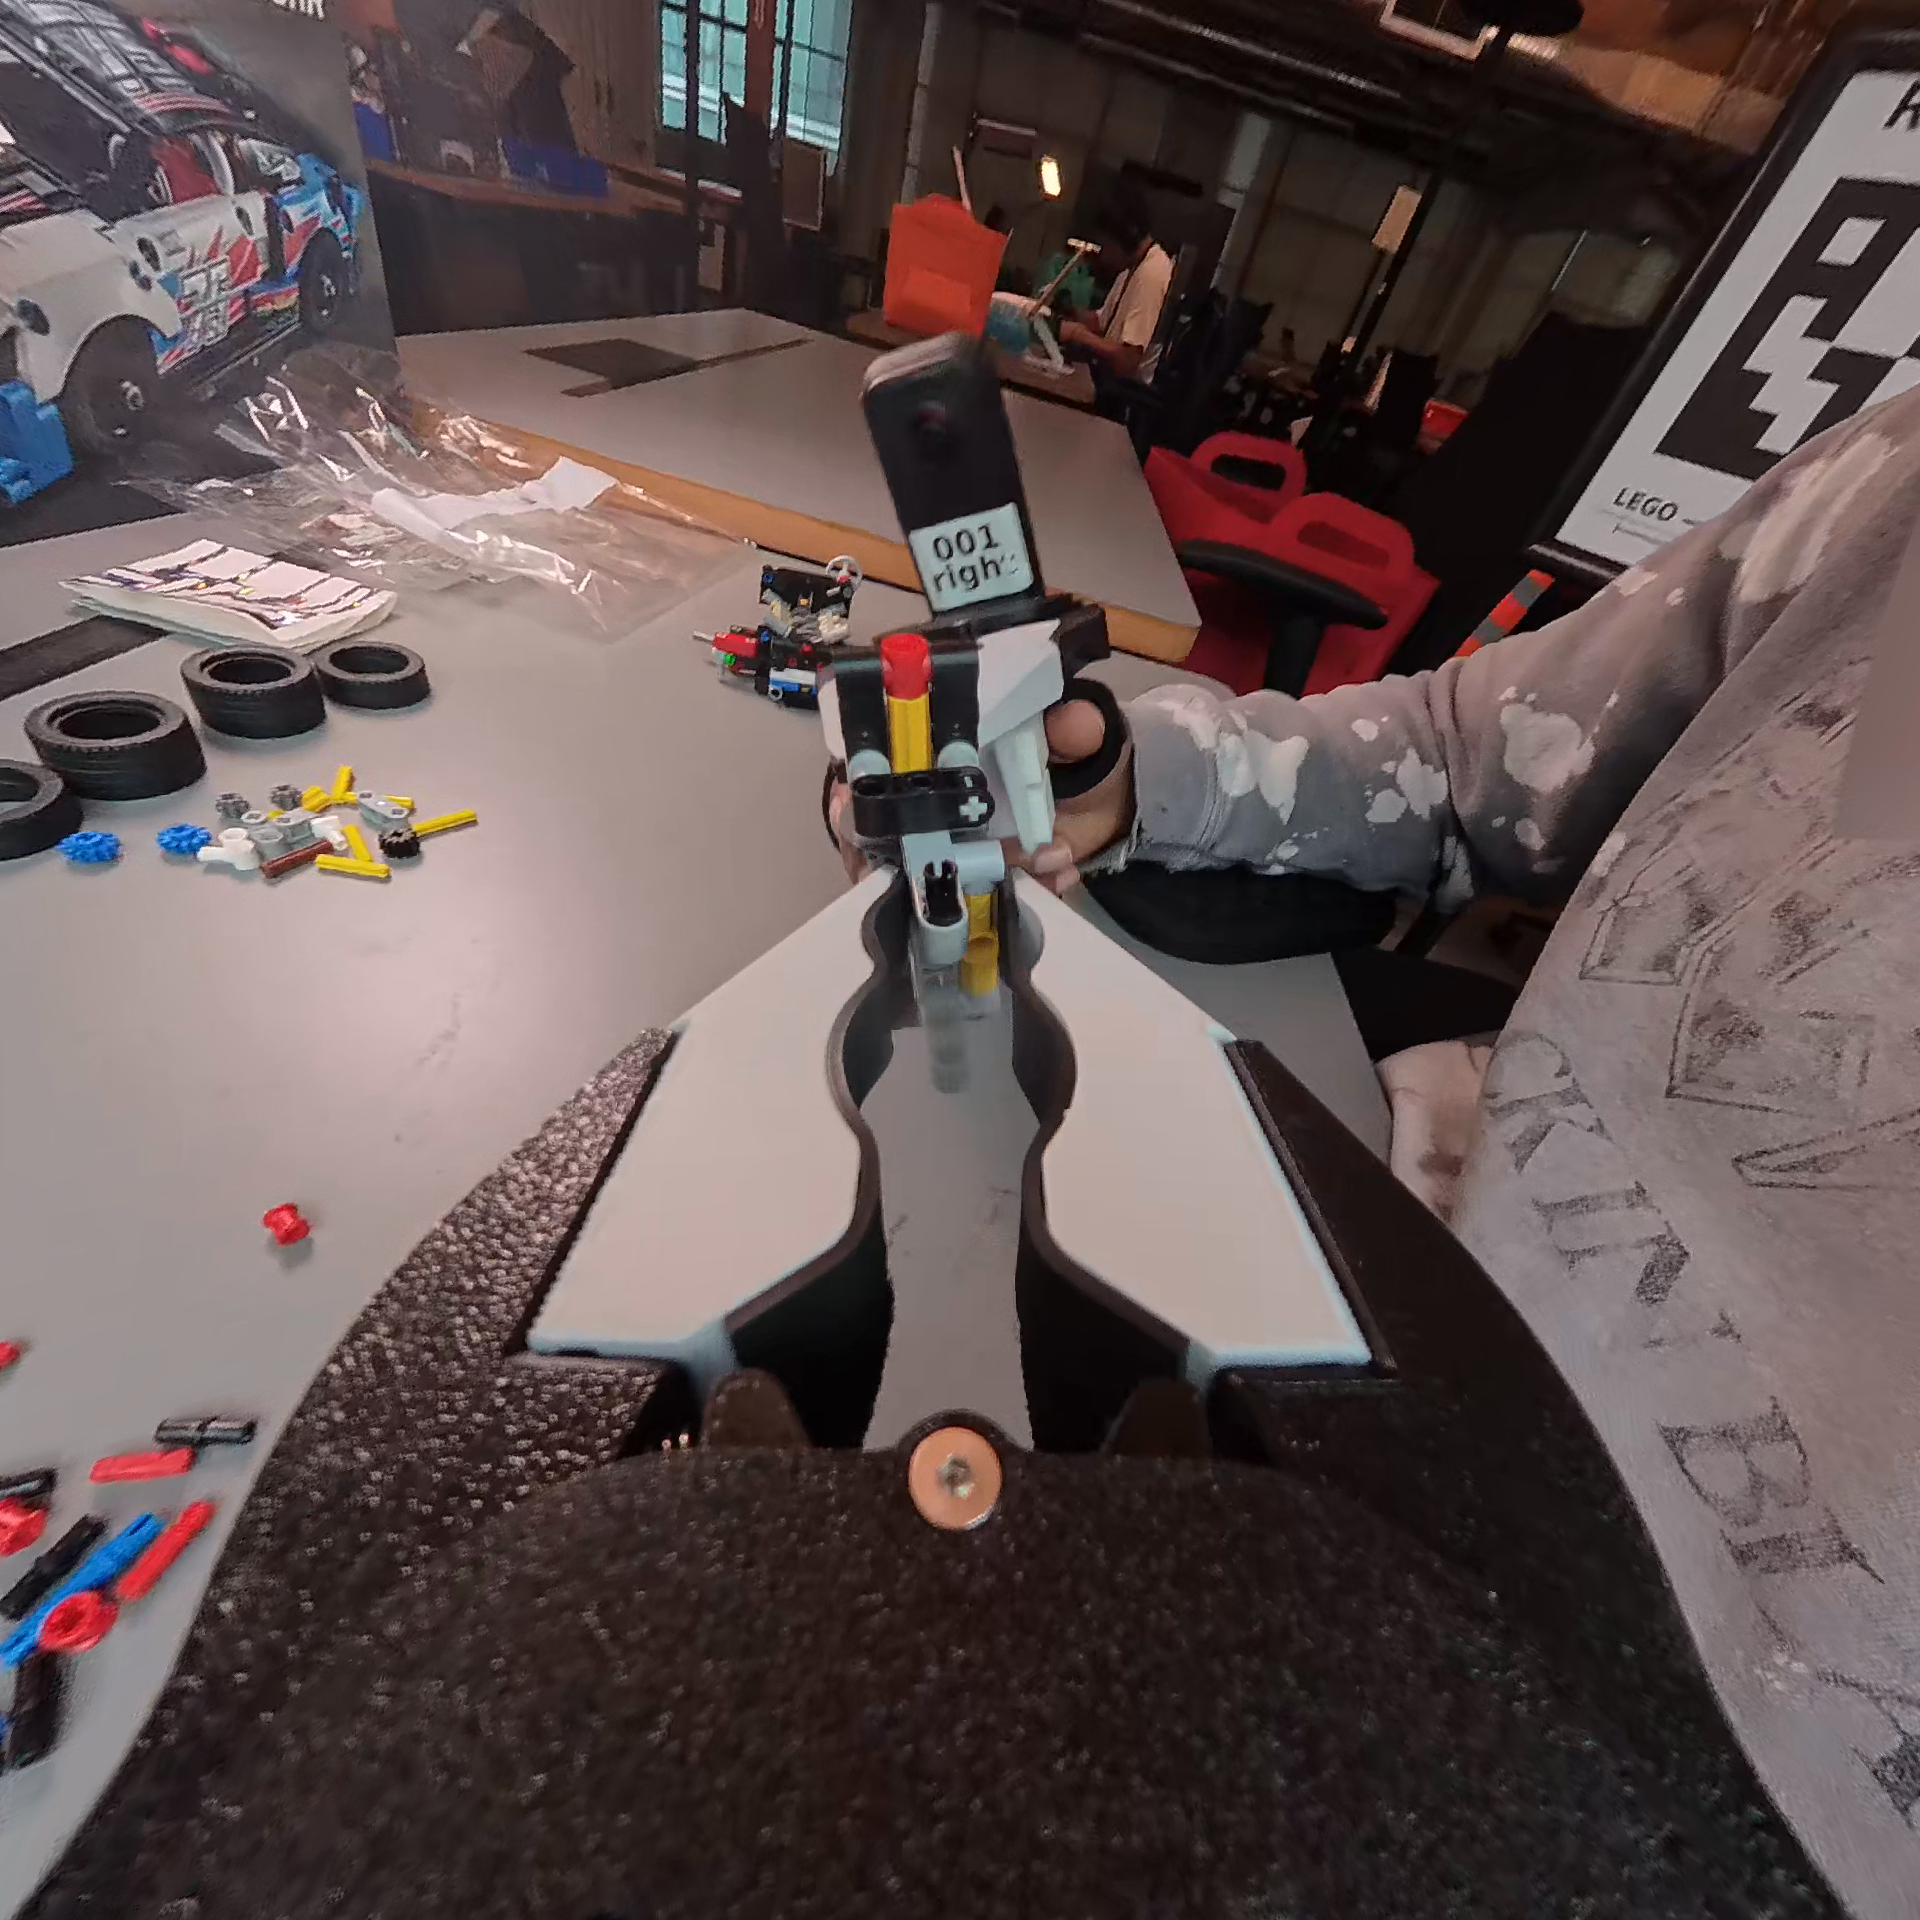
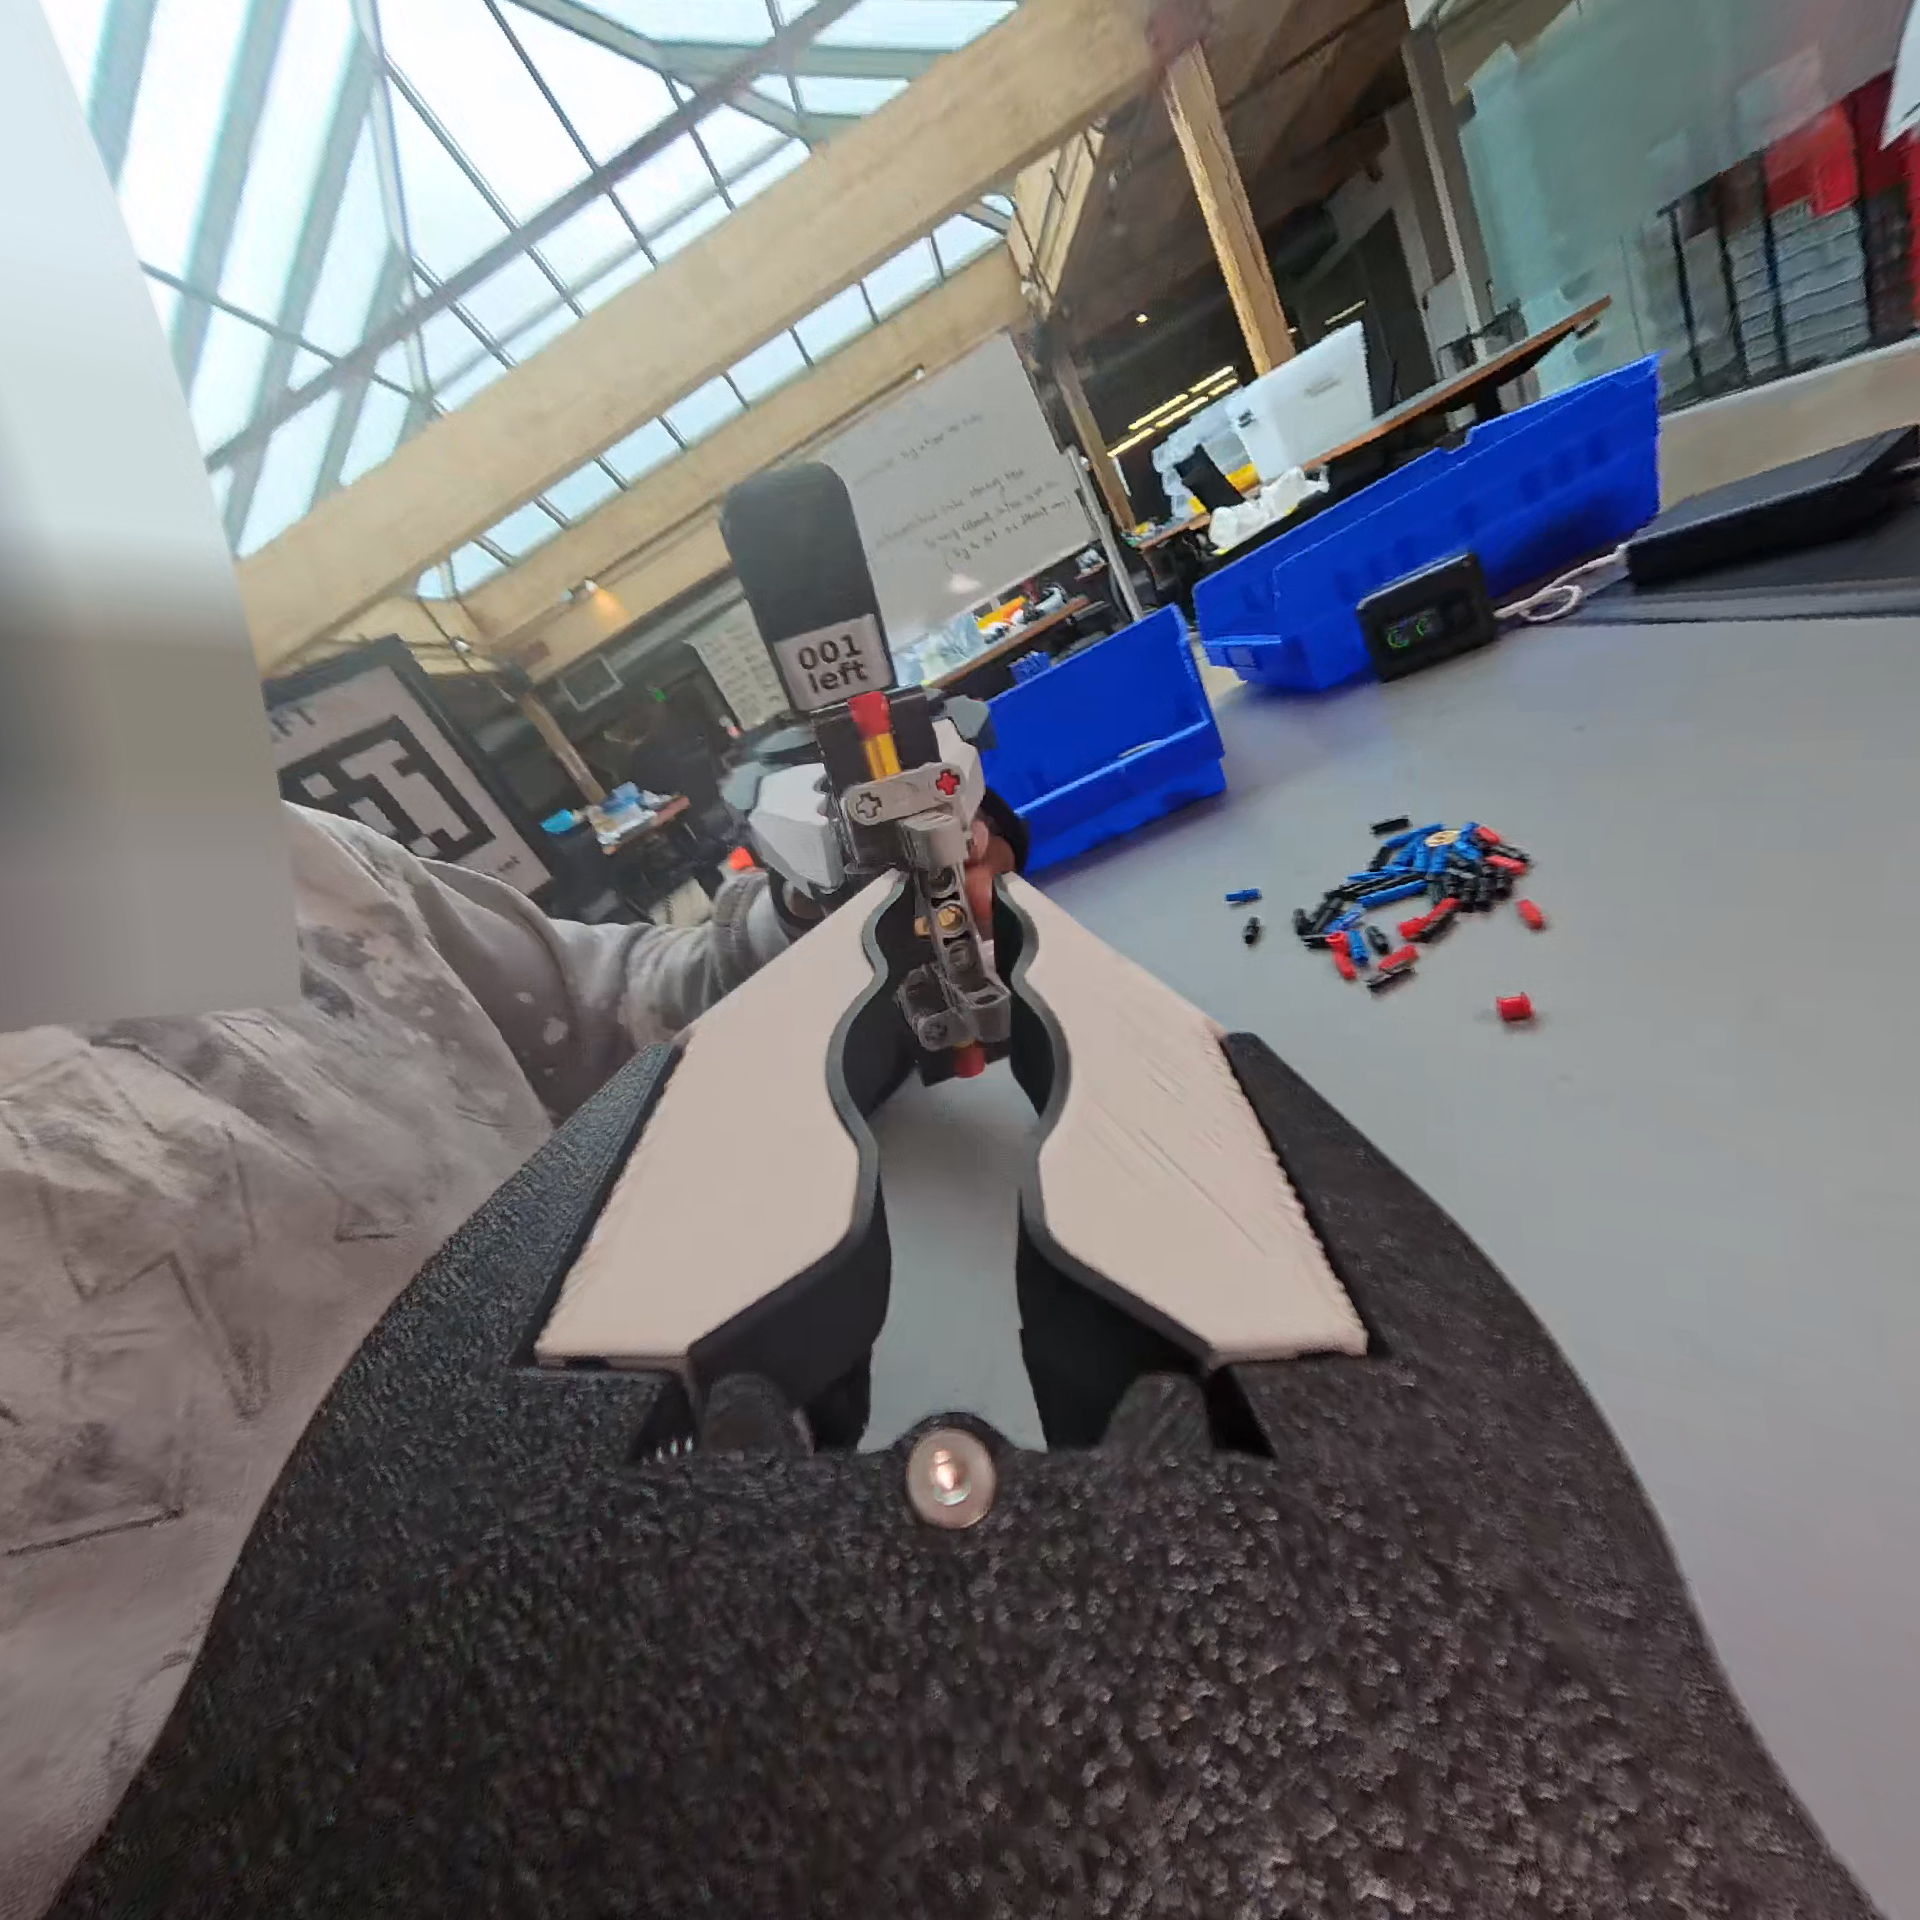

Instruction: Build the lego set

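Note:
A small lego sub-assembly [image 1: 928, 821] hangs in the air between my two grippers, above the grey table [image 1: 416, 1039]. It has a yellow axle with a red end [image 1: 904, 665], a black beam [image 1: 920, 798] and grey connectors [image 1: 951, 883]. My left gripper [image 1: 940, 904] is shut on its near end. My right gripper [image 1: 906, 717] faces it, held by a hand, with its fingers closed on the far end. In the right wrist view my right gripper [image 2: 940, 904] is shut on the grey beam of the sub-assembly [image 2: 940, 935], and the left gripper [image 2: 873, 769] faces it.
Three black tyres [image 1: 249, 686], a pile of small parts [image 1: 312, 821], a sticker sheet [image 1: 229, 597], a plastic bag [image 1: 468, 520] and a partly built model [image 1: 790, 634] lie on the left. A loose red bush [image 1: 286, 1223], a pile of pins [image 2: 1413, 904] and blue bins [image 2: 1101, 748] are nearby. Across from one pair of fingers to the other is roughly 4 centimeters.

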Available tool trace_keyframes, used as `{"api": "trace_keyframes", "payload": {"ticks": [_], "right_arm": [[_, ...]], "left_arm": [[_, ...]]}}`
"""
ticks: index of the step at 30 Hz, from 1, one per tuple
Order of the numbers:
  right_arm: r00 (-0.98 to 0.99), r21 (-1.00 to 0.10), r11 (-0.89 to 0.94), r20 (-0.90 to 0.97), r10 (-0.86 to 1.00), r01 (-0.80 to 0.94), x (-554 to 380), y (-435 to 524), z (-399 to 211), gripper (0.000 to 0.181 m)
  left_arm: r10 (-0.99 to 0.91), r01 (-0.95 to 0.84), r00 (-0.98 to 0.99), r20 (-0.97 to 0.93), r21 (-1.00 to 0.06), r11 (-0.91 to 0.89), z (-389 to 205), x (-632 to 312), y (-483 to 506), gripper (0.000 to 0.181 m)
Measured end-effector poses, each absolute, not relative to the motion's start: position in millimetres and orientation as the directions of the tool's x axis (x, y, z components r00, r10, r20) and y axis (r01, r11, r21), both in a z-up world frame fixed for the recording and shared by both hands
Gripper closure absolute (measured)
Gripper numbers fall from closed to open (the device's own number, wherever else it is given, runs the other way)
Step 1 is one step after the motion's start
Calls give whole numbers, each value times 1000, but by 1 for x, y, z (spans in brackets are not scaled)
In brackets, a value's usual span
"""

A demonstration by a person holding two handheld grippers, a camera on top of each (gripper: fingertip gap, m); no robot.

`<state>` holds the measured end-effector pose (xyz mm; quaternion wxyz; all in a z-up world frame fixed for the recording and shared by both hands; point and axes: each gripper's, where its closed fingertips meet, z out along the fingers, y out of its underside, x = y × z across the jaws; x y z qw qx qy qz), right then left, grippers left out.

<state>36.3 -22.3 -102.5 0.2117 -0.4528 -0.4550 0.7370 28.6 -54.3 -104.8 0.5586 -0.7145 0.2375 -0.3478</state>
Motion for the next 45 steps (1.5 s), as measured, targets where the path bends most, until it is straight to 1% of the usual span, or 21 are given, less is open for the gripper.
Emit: {"api": "trace_keyframes", "payload": {"ticks": [3,5,6,8,11,12,13,14,16,18,19,25,29,32,35,36,40,41,43,44,45], "right_arm": [[-436,-964,-258,-260,862,64,38,-17,-102,149],[-433,-995,-65,-94,896,82,39,-26,-107,135],[-448,-994,4,-47,893,111,38,-33,-113,128],[-506,-987,16,-69,860,162,37,-54,-126,119],[-561,-984,-81,-157,813,158,34,-73,-129,130],[-578,-980,-110,-189,794,168,33,-78,-129,138],[-588,-975,-129,-212,780,180,33,-80,-129,156],[-595,-971,-151,-232,769,184,33,-81,-127,157],[-608,-959,-207,-283,741,194,35,-79,-122,158],[-608,-947,-252,-321,726,199,38,-73,-118,161],[-598,-944,-263,-330,730,200,38,-69,-118,162],[-588,-946,-202,-318,744,255,36,-74,-131,162],[-593,-944,-161,-308,744,288,36,-80,-140,163],[-606,-940,-151,-315,730,307,38,-83,-141,163],[-598,-940,-88,-280,751,329,37,-85,-147,163],[-599,-935,-119,-308,739,333,37,-85,-144,163],[-602,-932,-136,-323,730,336,36,-86,-136,163],[-601,-930,-133,-325,730,342,37,-87,-135,167],[-591,-851,113,-255,765,513,47,-98,-200,163],[-615,-874,66,-284,736,482,48,-108,-187,164],[-632,-923,-44,-295,717,382,45,-109,-156,164]], "left_arm": [[-718,-55,672,181,-954,-293,-119,24,-56,166],[-738,-76,650,182,-951,-301,-123,29,-59,166],[-749,-69,633,195,-950,-305,-123,34,-61,166],[-774,-40,591,226,-950,-308,-121,43,-63,166],[-798,32,526,294,-945,-327,-115,55,-67,166],[-795,62,517,318,-940,-336,-113,57,-66,166],[-790,93,509,342,-934,-345,-112,57,-65,166],[-789,118,497,362,-929,-352,-111,57,-65,166],[-784,141,498,370,-927,-349,-108,52,-63,162],[-778,173,502,379,-925,-338,-100,40,-63,153],[-774,190,497,393,-919,-344,-96,34,-63,153],[-747,202,511,425,-904,-377,-100,27,-58,159],[-752,153,513,414,-906,-394,-108,33,-59,175],[-761,124,510,401,-910,-396,-109,35,-63,178],[-770,103,515,377,-919,-382,-109,36,-64,178],[-769,119,516,379,-920,-373,-106,35,-64,178],[-778,171,508,371,-928,-330,-96,35,-63,179],[-778,210,509,369,-929,-303,-88,33,-62,178],[-783,456,458,420,-867,-198,-31,-5,-62,181],[-765,439,531,365,-890,-121,-17,-23,-63,181],[-732,360,612,299,-930,-79,-15,-32,-63,180]]}}
